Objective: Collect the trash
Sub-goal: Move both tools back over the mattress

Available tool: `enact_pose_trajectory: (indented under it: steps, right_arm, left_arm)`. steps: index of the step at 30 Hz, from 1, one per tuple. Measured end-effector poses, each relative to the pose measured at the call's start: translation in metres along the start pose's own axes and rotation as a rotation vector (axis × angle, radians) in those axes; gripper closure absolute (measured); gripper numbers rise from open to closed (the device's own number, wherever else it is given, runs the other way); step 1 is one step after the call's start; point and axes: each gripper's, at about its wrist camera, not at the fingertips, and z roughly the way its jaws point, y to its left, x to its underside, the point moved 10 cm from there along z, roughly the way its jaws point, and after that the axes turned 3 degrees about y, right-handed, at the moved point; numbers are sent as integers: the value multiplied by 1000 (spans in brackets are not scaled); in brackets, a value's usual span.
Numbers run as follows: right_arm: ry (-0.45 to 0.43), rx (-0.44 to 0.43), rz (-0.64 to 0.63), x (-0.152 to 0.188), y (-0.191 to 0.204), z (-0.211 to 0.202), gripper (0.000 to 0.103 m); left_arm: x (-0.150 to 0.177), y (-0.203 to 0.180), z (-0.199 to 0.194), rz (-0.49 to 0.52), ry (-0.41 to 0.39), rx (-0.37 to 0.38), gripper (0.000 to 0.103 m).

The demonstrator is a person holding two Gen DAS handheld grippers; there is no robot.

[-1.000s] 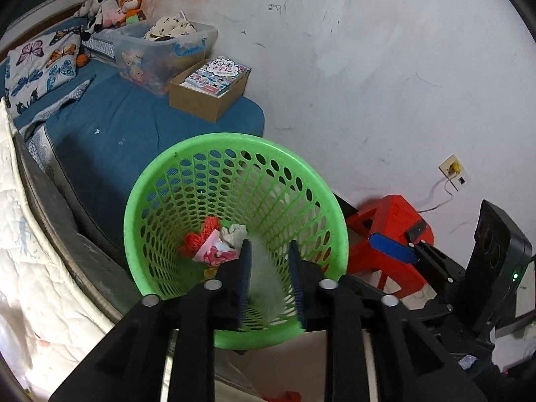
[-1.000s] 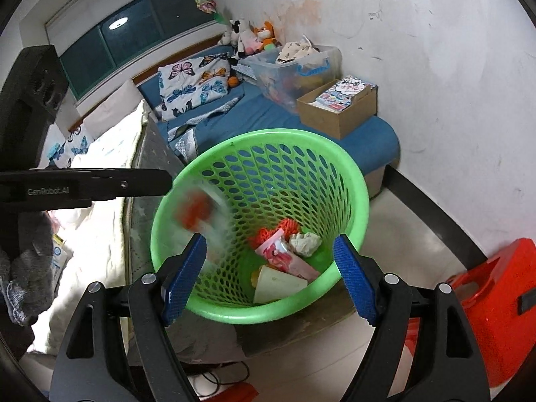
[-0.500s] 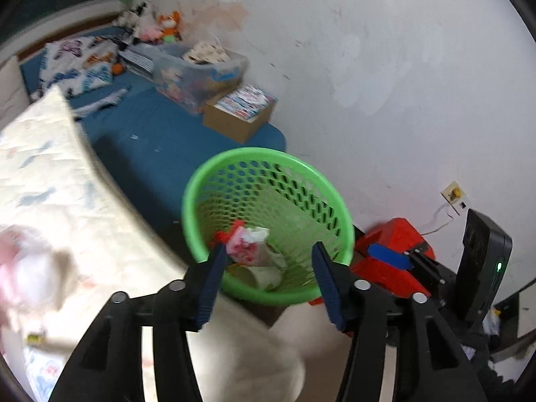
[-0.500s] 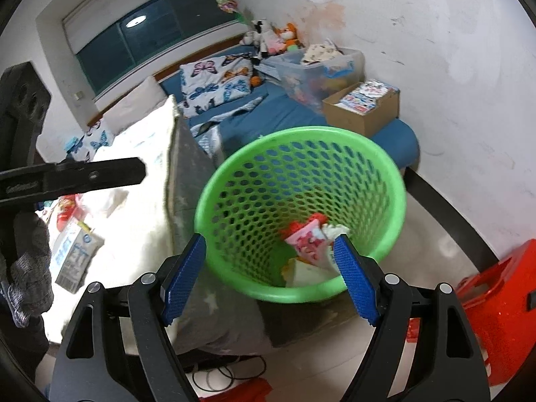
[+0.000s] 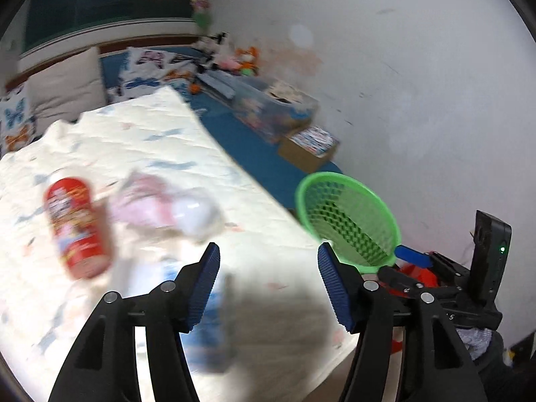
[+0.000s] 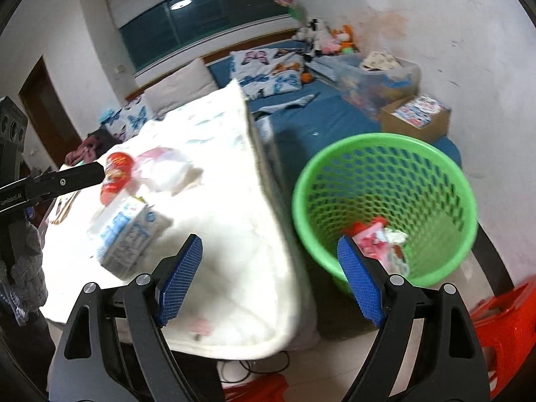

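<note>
A green perforated basket (image 6: 385, 174) stands on the floor beside the bed, with crumpled red, pink and white trash (image 6: 378, 238) inside; it also shows in the left wrist view (image 5: 348, 214). On the white quilt (image 6: 234, 221) lie a red can (image 5: 78, 227), a crumpled pink-white wrapper (image 5: 167, 207) and a blue-white carton (image 6: 129, 231). The can (image 6: 115, 171) and wrapper (image 6: 164, 167) also show in the right wrist view. My left gripper (image 5: 268, 284) is open and empty over the quilt. My right gripper (image 6: 268, 278) is open and empty between quilt and basket.
A blue mattress (image 6: 318, 124) carries a clear storage bin (image 6: 375, 73), a cardboard box of books (image 6: 415, 117), butterfly pillows and plush toys. A red plastic stool (image 6: 502, 321) stands on the floor at the right. The white wall lies behind the basket.
My left gripper has opened and swung left from the basket to over the quilt. My right gripper has pulled back and turned left, so the quilt's trash has come into view.
</note>
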Motion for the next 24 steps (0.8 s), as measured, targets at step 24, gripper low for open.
enact_pose_trajectory:
  steps: [24]
  right_arm:
    - [120,-55,-194,38,174,65,14]
  left_arm:
    - [38,140,-65,-186,-57,-119,38]
